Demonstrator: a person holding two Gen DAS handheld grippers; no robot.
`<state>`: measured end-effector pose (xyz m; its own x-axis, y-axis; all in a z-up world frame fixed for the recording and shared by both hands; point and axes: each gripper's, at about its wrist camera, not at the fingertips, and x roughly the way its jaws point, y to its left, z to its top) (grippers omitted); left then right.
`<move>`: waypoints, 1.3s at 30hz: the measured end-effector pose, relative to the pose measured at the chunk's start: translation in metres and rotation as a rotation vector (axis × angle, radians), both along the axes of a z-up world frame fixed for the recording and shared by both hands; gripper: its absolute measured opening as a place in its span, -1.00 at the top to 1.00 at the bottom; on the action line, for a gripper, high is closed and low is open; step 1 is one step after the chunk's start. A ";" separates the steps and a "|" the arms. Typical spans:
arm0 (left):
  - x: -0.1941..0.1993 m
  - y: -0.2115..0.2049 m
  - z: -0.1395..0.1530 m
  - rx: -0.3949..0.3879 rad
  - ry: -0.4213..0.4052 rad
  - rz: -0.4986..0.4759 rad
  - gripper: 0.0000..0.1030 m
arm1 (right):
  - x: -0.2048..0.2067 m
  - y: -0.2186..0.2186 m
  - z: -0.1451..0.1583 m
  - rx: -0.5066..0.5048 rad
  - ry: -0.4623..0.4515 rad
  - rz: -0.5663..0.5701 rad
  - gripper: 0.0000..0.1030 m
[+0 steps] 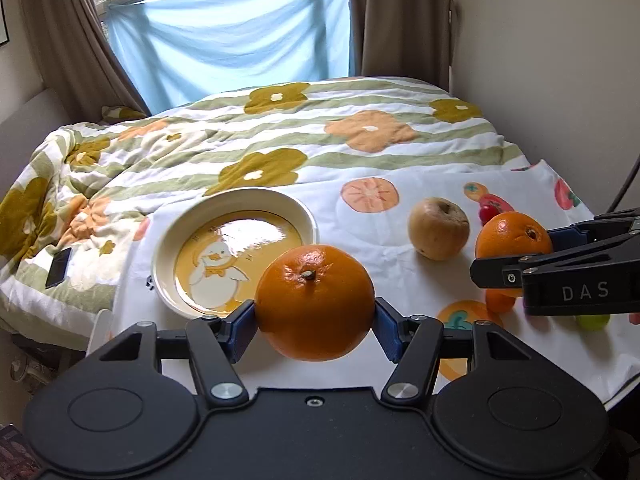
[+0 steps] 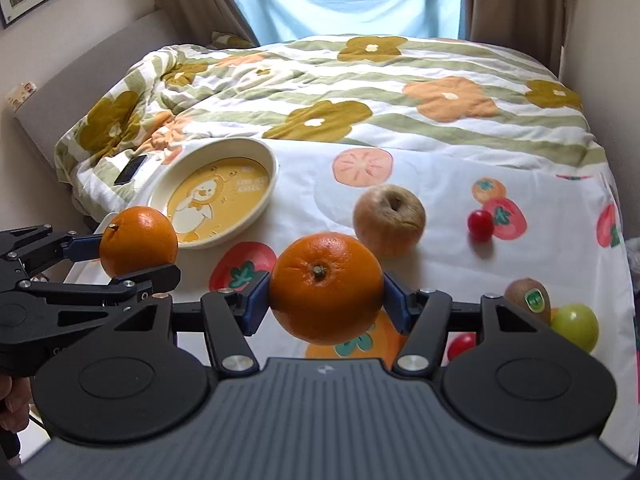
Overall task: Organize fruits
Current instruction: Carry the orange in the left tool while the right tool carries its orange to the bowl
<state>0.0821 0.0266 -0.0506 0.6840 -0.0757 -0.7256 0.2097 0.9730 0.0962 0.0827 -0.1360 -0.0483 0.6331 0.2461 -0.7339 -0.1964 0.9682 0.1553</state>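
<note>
The left gripper (image 1: 315, 322) pinches an orange (image 1: 315, 302) between its 2 blue pads, clear of the fruit-print cloth (image 1: 384, 216), stem scar turned up toward the camera. The right gripper (image 2: 326, 307) pinches a second orange (image 2: 326, 288) the same way, stem also facing up. Both are round, with no clear long axis. Beyond the left fingers sits the duck plate (image 1: 168, 240); its lettering is too small to read. Beyond the right fingers stands an apple (image 2: 389, 220), stem pit upward. "DAS" shows on the right gripper's side. A kiwi (image 2: 528, 298) right of the right fingers bears a green sticker, unreadable.
</note>
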 end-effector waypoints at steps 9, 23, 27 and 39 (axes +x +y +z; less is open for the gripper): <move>0.041 0.058 0.014 0.015 -0.035 0.046 -0.27 | 0.044 0.066 0.021 0.012 -0.056 0.072 -0.44; 0.135 0.112 -0.017 0.001 0.025 -0.001 -0.27 | 0.139 0.124 0.002 -0.022 -0.040 -0.011 -0.44; 0.161 0.112 -0.036 0.009 0.049 -0.042 -0.27 | 0.161 0.132 -0.014 -0.031 -0.011 -0.028 -0.44; 0.201 0.094 -0.086 0.079 0.090 -0.130 -0.27 | 0.193 0.142 -0.045 -0.042 0.025 -0.053 -0.44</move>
<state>0.2828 0.1205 -0.1368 0.6041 -0.0997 -0.7906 0.3442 0.9275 0.1461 0.2756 0.0059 -0.0938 0.6260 0.1814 -0.7584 -0.1411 0.9829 0.1187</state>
